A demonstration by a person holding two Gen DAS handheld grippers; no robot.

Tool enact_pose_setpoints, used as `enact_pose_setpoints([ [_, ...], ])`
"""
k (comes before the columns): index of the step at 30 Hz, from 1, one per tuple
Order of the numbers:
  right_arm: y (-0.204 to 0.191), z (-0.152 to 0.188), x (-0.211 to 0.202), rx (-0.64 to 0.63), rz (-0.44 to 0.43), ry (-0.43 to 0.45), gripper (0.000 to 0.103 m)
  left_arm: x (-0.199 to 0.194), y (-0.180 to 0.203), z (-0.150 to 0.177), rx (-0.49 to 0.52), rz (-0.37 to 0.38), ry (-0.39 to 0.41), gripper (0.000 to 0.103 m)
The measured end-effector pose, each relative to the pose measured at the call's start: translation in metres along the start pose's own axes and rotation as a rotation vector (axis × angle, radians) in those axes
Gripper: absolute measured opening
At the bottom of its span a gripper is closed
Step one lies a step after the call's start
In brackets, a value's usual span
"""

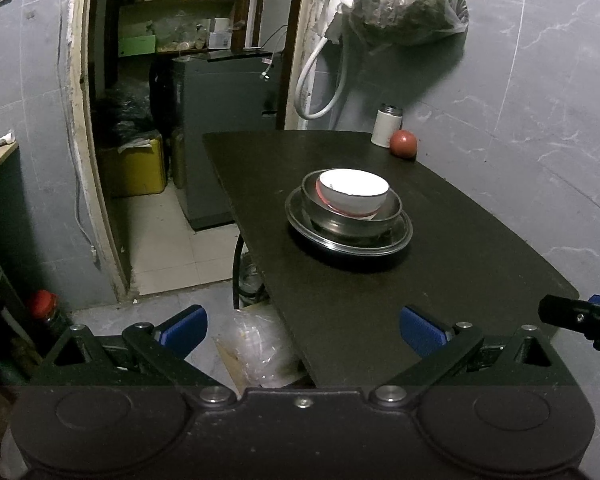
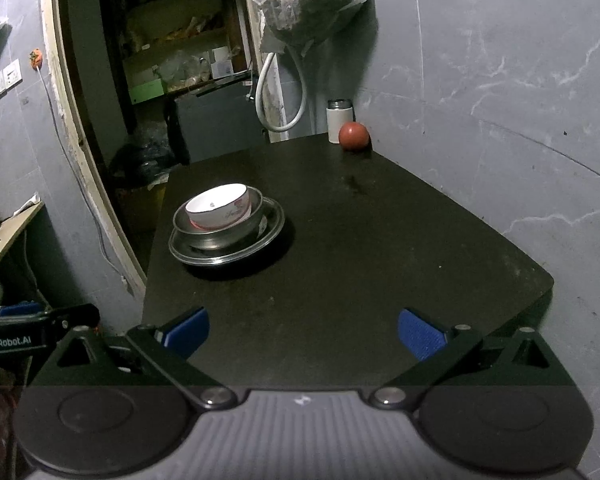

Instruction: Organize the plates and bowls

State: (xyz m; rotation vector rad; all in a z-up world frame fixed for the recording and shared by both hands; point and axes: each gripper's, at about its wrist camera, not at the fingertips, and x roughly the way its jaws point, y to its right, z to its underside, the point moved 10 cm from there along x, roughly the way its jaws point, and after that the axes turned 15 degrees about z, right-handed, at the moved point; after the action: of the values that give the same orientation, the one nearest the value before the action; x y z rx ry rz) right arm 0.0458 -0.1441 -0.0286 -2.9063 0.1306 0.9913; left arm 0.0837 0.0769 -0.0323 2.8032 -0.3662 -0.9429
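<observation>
Left wrist view shows the left gripper (image 1: 303, 330) spread wide, holding nothing, at the near edge of the dark table (image 1: 460, 264); the right gripper (image 2: 303, 330) likewise gapes empty; the white bowl (image 1: 354, 192) sits nested in a steel bowl (image 1: 356, 222) on a steel plate (image 1: 400, 242) mid-table.

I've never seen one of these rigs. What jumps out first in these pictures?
A bright white bowl nested in a steel bowl on a steel plate, mid-table. At the far corner, a red ball sits beside a white canister. Both blue-padded tongs, left and right, hang open and empty.
</observation>
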Motion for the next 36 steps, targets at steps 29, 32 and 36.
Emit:
enact_pose_setpoints([
  [29,0.0,0.012,0.009,-0.025,-0.001,-0.047,0.103,0.011,-0.004,0.008,-0.041,-0.011,-0.034,0.102],
  [32,0.0,0.013,0.009,-0.026,-0.002,-0.048,0.103,0.011,-0.004,0.009,-0.042,-0.011,-0.035,0.102],
  [36,0.0,0.013,0.009,-0.025,-0.002,-0.048,0.103,0.011,-0.004,0.009,-0.042,-0.01,-0.034,0.102],
])
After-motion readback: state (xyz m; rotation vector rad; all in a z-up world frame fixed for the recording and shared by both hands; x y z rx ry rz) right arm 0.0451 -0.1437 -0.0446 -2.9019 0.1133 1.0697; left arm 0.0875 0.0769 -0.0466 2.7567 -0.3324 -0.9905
